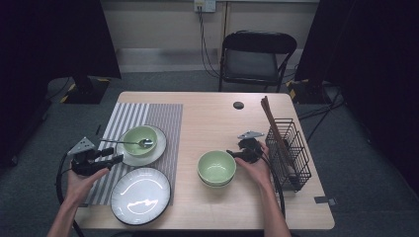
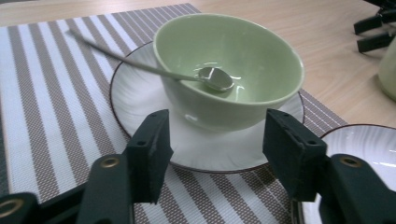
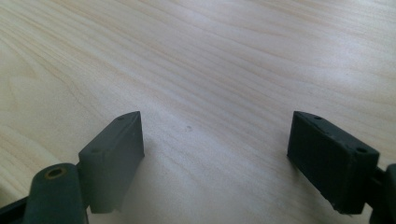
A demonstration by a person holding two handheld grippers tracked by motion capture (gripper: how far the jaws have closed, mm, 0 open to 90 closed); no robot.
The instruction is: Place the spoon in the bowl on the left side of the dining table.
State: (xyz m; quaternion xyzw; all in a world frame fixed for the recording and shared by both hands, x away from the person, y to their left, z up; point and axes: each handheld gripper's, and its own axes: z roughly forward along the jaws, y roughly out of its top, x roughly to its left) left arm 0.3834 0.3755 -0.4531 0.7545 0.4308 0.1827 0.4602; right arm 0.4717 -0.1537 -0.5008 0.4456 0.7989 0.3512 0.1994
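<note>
- as the left gripper (image 2: 212, 154) hovers low over the striped placemat (image 1: 129, 123), its jaws stand spread with nothing between them.
- just beyond the jaws sits the green bowl (image 2: 229, 70) on a white saucer (image 2: 140, 93), near the placemat's right edge.
- the spoon (image 2: 154, 70) rests in this bowl: its head lies inside, and the handle crosses the rim and points away to the left in the left gripper view. its long axis runs across the line of the jaws, so i judge a grip on the handle needs a shift to that side.
- the left hand (image 1: 81, 185) is much nearer to the spoon than the right one.
- the right gripper (image 1: 236, 153) is also spread and empty, just beside a second green bowl (image 1: 216, 168) on the bare table (image 1: 212, 118).
</note>
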